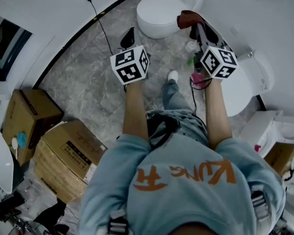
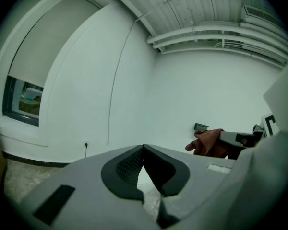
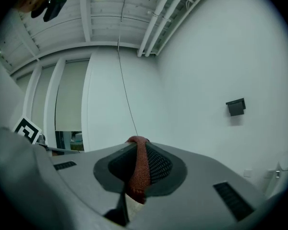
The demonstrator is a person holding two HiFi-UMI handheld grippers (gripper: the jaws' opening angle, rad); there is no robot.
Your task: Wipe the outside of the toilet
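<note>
A white toilet [image 1: 160, 13] stands on the grey stone floor at the top of the head view. My right gripper [image 1: 193, 27] is shut on a reddish-brown cloth [image 1: 187, 18], held in the air just right of the toilet bowl. In the right gripper view the cloth [image 3: 138, 169] is a folded strip pinched between the jaws. My left gripper [image 1: 129, 37] hangs left of the toilet, apart from it, its jaws shut with nothing between them. The left gripper view shows the cloth [image 2: 209, 142] off to the right.
A second white toilet [image 1: 245, 84] stands at the right. Small bottles [image 1: 192, 53] sit on the floor between the two. Cardboard boxes [image 1: 63, 160] are stacked at lower left. A black cable [image 1: 102, 26] runs from the curved wall across the floor.
</note>
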